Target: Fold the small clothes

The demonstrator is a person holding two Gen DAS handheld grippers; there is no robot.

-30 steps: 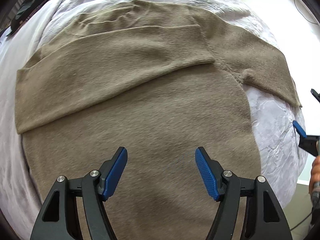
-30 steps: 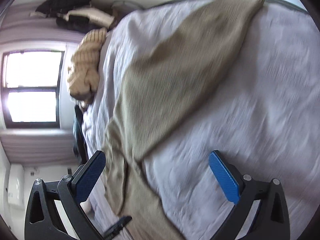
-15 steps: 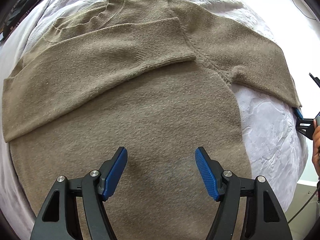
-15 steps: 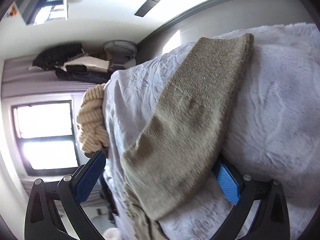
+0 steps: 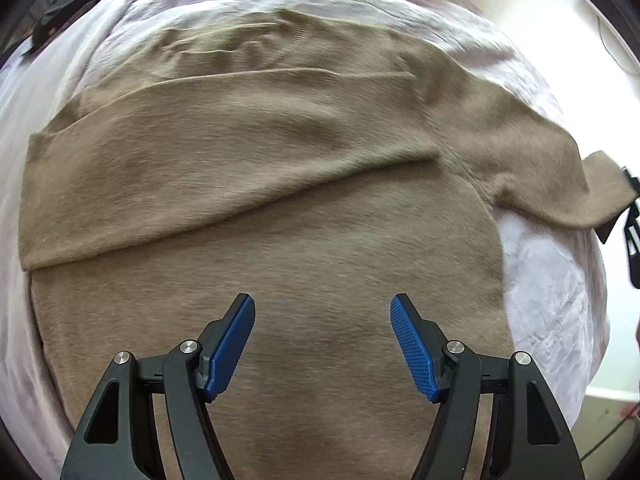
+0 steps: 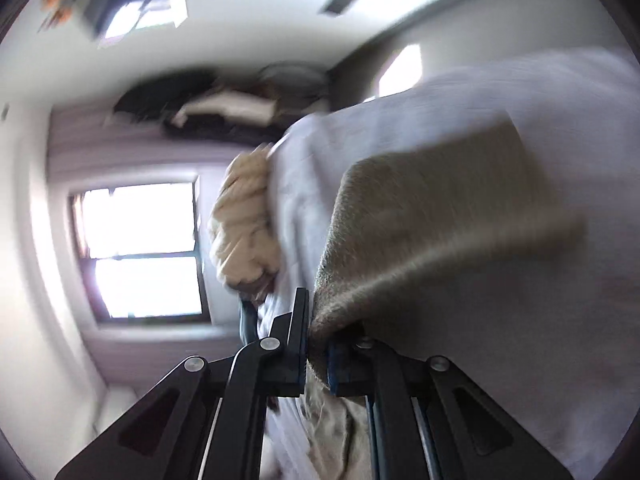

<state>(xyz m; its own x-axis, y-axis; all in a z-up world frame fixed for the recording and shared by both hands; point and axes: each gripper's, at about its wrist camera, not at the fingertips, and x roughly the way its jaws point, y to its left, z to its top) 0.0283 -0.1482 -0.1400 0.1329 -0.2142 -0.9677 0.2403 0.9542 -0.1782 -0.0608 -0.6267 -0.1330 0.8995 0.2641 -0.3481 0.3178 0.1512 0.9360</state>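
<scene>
Here, the taupe knitted sweater [image 5: 280, 208] lies spread flat on the pale lilac crinkled bedspread [image 5: 552, 288], one sleeve folded across its chest. Your right gripper [image 6: 318, 344] has just been closing and now pinches the cuff of the other sleeve [image 6: 432, 216], lifting it off the bed's edge. Your left gripper [image 5: 322, 340] hovers above the sweater's lower body, fingers apart, gripping nothing. Beyond, a cream ribbed garment [image 6: 244, 224] sits heaped near a bright window [image 6: 144, 252].
</scene>
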